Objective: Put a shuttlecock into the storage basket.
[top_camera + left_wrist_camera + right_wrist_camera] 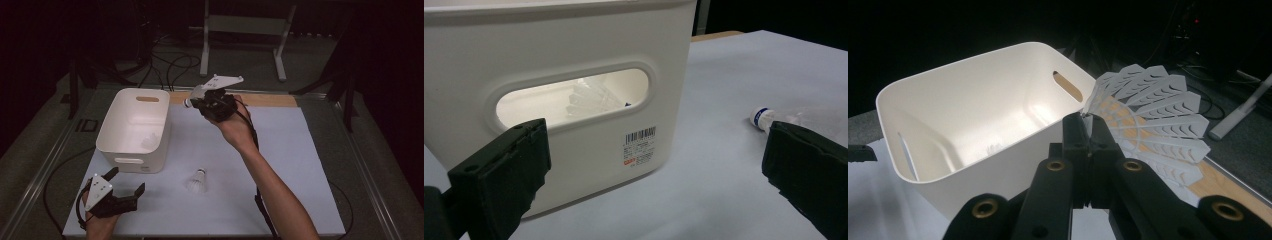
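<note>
The white bin (574, 100) is showing a barcode sticker (640, 146) on its side wall. Its print is coming out too tiny to read.

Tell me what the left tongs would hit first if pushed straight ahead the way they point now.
Most likely the near wall of the white bin, around its handle slot: the left tongs stand open and aim at it. The loose shuttlecock lies off toward one jaw, though depth is unclear.

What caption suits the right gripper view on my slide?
Right gripper shut on white feathered shuttlecock beside white plastic bin.

Both black grippers, left (126, 184) and right (207, 102), carry grey 3-cornered plates, trailing cables and apparently brass-coloured screws.
</note>
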Demonstrator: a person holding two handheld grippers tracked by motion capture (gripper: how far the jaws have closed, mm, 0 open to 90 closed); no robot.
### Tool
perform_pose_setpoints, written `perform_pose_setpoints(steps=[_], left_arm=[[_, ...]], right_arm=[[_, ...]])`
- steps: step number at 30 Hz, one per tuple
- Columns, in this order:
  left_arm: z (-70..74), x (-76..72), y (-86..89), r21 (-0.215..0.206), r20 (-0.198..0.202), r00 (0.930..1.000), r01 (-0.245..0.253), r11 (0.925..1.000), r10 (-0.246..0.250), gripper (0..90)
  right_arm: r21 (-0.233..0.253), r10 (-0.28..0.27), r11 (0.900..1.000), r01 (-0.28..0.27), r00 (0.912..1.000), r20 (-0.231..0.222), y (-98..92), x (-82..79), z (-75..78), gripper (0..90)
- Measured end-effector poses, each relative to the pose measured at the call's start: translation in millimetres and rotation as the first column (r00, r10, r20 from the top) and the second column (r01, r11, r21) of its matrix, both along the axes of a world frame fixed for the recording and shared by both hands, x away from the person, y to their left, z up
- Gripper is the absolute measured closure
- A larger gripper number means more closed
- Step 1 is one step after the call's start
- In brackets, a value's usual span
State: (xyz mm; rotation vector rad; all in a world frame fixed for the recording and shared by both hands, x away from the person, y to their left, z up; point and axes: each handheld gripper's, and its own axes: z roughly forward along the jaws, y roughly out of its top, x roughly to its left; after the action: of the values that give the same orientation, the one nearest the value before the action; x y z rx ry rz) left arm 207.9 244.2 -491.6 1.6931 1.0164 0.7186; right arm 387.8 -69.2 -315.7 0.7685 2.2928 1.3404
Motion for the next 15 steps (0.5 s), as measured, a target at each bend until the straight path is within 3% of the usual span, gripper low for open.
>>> perform_pose_setpoints(steps=[15], left_arm=[[0.2,-0.4,0.3,0.001,0.001,1.0000,-0.001,1.0000,0.001,0.0]], right_arm=[[0.011,0.019,1.000,-0.019,0.9998,0.000,10.5,-3.0,-0.5,89.3]])
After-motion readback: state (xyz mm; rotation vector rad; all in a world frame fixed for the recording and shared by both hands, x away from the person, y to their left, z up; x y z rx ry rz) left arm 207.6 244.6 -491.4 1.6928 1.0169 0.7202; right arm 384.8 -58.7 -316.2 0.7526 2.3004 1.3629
